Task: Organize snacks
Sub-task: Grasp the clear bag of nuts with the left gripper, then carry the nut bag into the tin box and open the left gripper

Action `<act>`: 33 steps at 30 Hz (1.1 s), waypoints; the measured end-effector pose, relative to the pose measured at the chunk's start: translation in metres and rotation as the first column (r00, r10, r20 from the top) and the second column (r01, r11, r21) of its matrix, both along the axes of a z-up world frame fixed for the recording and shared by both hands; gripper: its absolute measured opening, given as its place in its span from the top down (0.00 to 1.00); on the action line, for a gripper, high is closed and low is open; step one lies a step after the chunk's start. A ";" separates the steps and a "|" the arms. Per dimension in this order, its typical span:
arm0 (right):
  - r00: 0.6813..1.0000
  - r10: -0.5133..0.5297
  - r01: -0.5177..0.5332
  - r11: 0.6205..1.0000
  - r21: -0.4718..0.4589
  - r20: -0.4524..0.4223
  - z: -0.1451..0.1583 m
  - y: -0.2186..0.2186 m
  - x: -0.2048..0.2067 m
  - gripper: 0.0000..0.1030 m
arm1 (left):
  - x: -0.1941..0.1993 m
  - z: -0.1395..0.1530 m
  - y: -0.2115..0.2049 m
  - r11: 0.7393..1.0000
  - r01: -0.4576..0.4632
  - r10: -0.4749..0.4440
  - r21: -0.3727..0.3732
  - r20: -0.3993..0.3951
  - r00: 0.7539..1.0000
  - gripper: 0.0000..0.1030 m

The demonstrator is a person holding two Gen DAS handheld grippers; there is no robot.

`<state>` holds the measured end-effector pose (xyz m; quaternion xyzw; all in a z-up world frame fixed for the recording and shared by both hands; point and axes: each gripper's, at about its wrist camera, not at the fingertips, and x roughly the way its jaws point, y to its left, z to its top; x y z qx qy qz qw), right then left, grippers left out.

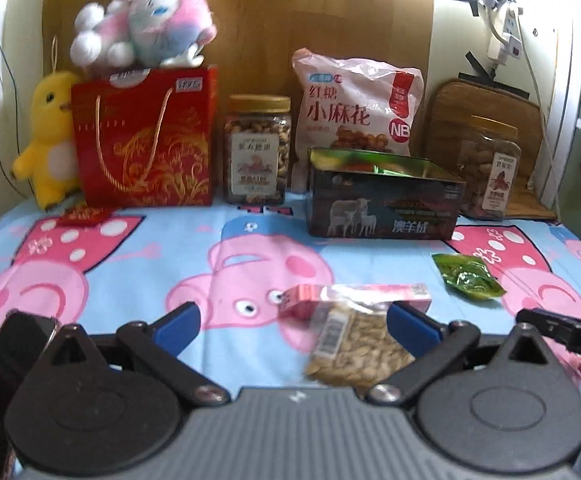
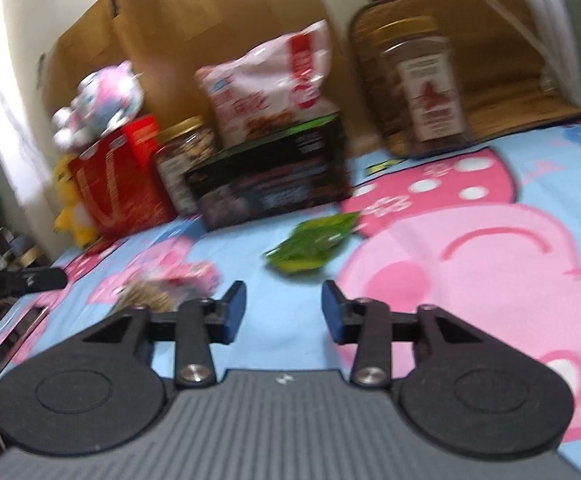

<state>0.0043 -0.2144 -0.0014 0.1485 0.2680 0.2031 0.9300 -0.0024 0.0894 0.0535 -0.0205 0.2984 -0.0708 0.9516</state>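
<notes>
A clear bag of seeds with a pink top lies on the cartoon sheet between the wide-open fingers of my left gripper, nearer the right finger. It shows blurred in the right wrist view. A green snack packet lies to the right, just ahead of my open, empty right gripper, and shows there too. An open dark tin with wrappers inside stands behind; it also appears in the right wrist view.
Along the back stand a red gift bag, a nut jar, a big white snack bag, and another jar. Plush toys sit at left. A phone lies at lower left.
</notes>
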 end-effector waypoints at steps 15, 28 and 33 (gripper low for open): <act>0.959 0.273 -0.280 0.953 -0.117 -0.073 0.003 0.088 0.015 0.79 | 0.044 -0.042 0.010 0.942 0.182 -0.243 -0.282 -0.200 0.949 0.52; 0.969 0.188 -0.164 0.974 -0.154 0.158 0.081 0.071 0.106 0.83 | 0.105 0.051 -0.023 0.938 0.239 -0.227 -0.252 0.075 0.971 0.55; 0.978 0.140 -0.100 0.966 -0.239 0.157 0.084 0.078 0.173 0.83 | 0.183 0.048 -0.050 0.962 0.178 -0.165 -0.206 0.077 0.983 0.52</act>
